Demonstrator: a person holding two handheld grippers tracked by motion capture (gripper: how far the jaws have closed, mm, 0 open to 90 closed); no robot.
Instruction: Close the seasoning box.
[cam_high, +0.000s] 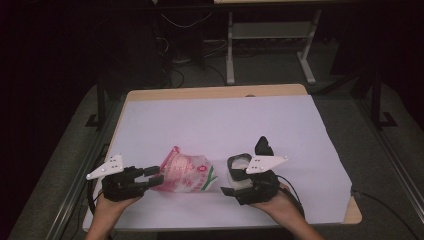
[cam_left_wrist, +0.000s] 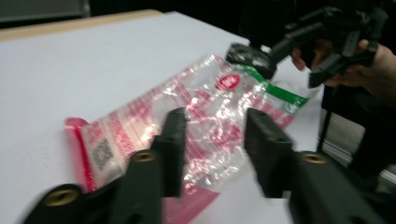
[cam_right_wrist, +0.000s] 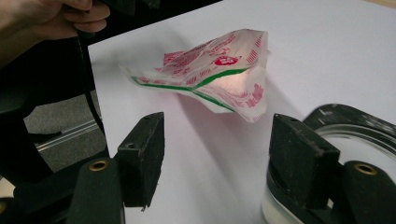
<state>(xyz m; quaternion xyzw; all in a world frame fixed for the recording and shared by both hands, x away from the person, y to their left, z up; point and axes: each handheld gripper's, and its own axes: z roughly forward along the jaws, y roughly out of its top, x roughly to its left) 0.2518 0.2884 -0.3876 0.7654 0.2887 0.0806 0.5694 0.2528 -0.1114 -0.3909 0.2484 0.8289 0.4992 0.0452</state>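
Bag: we see a red-printed plastic bag (cam_high: 184, 172) lying on the counter (cam_high: 220, 120).
Left gripper (cam_high: 152, 176): wide, at the bag's 9 o'clock.
Right gripper (cam_right_wrist: 217, 154): wide, empty; a black-rimmed dish (cam_high: 239, 164) sits beside it.

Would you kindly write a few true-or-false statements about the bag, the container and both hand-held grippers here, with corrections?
1. The plastic bag lies between the two hand-held grippers. True.
2. The left hand-held gripper is clamped shut. False: its jaws stand apart, over the bag.
3. The bag carries red print and a green stripe. True.
4. The black-rimmed container is at the table's far edge. False: it sits by the right hand-held gripper, which is open.
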